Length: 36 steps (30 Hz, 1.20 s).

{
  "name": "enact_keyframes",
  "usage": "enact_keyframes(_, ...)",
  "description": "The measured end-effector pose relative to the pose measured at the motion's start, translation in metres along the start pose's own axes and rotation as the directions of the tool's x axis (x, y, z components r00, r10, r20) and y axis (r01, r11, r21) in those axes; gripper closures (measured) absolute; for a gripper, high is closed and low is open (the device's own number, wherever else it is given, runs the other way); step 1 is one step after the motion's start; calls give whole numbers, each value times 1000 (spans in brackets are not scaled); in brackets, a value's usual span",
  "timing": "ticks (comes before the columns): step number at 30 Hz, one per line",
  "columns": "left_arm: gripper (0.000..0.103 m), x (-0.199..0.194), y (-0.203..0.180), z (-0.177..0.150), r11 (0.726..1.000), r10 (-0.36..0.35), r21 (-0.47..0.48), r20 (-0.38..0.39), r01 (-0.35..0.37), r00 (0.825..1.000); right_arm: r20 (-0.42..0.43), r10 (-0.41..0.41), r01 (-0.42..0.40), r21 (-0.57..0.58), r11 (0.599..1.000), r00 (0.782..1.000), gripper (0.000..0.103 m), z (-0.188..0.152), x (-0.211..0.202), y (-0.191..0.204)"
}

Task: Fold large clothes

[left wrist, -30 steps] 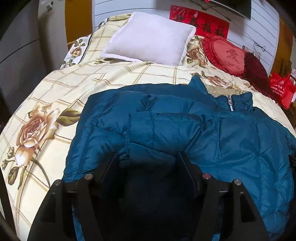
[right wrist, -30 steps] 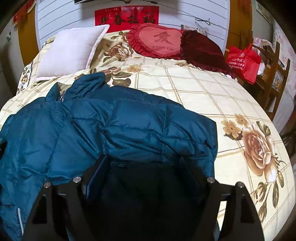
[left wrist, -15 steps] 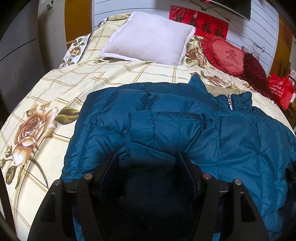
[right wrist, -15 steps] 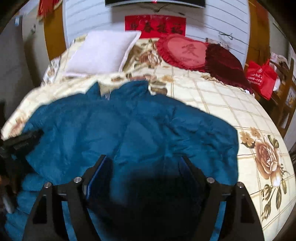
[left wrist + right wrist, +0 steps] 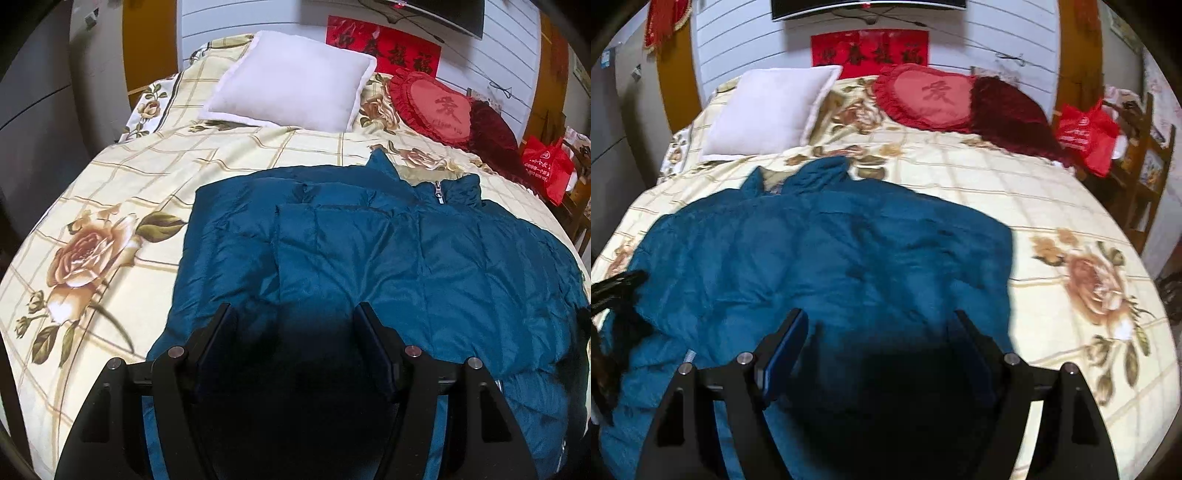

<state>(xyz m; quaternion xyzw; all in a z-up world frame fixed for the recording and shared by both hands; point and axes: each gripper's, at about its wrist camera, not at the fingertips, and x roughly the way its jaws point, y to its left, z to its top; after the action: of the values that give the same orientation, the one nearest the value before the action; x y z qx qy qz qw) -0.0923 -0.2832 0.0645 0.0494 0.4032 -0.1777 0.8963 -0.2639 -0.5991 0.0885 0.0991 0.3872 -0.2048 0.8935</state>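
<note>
Overhead, both grippers hung with jaws spread, nothing pinched, above the jacket on the bed.

White pillow (image 5: 291, 81), red heart cushion (image 5: 436, 107) and dark red cushion (image 5: 491, 136) lay along the head edge of the bed (image 5: 110, 177); red bag (image 5: 1086, 133) off its right side. Teal puffer jacket (image 5: 369, 258) lay spread across the foot half, sleeve folded over its front, collar zipped. Left gripper (image 5: 293, 314) and right gripper (image 5: 877, 321) were released.

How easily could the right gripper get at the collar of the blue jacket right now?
Probably easily: the right gripper is open above the blue jacket, and nothing lies over the collar farther up the bed.
</note>
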Motion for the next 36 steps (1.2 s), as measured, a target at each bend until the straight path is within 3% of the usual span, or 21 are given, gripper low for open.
enact_keyframes(4, 28, -9, 3, -5, 1000, -5, -10, -10, 5, 1000, -75, -72, 74, 32, 997, 995, 21, -6, 19, -21)
enact_keyframes(6, 28, -21, 6, -8, 1000, -13, -11, -7, 13, 1000, -95, -56, 60, 48, 997, 994, 21, -10, 26, -26)
enact_keyframes(13, 28, -62, 12, -29, 999, -4, 40, 25, 3, 1000, -54, -26, 28, 45, 999, 998, 21, -18, -24, -21)
enact_keyframes(20, 28, -91, 23, -58, 999, -23, 44, 9, 23, 1000, -76, 11, -10, 21, 1000, 997, 20, -52, -75, -20)
enact_keyframes(36, 28, -134, 41, -113, 999, 1, 54, 2, -1, 1000, -140, 21, -21, 3, 1000, 990, 20, -131, -123, -21)
